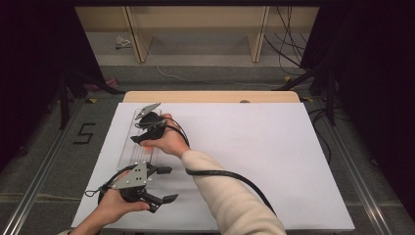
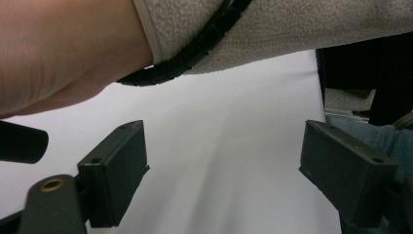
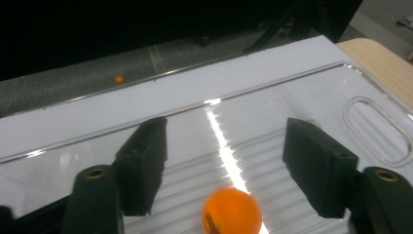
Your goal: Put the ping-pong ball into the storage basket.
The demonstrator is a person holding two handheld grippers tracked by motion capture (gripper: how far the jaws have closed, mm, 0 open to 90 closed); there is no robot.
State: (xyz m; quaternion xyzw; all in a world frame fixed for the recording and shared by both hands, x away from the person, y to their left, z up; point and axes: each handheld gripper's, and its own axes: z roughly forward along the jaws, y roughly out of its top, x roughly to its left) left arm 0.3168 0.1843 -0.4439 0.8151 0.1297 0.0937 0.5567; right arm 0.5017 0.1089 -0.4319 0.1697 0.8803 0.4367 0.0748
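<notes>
The right gripper (image 3: 226, 163) has its jaws spread wide, and an orange ball (image 3: 232, 212) sits low between them, a little blurred, resting on or just above the ridged floor of a clear plastic tray (image 3: 375, 129); nothing is clamped, since both pads stand well off the ball's sides. Seen from the high view, that right gripper (image 1: 148, 128) hovers over the tray (image 1: 128, 147), which lies along the left part of the white sheet covering the counter (image 1: 254, 147), the person's right hand wrapped round the handle and the sleeve crossing the sheet at a slant. The left gripper (image 1: 164, 185) waits nearer the front edge, just below the tray's near end, jaws likewise apart and holding nothing; in its own view the left gripper (image 2: 224, 161) looks out over bare white sheet with the other arm's sleeve (image 2: 316, 29) and black cable (image 2: 190, 56) passing overhead. A second small orange ball (image 3: 119, 78) lies well off on the dark floor beyond the counter. I would judge the work at its early middle: the ball is lined up within the right jaws, yet the closing, the lift and wherever it goes are all left to do.
</notes>
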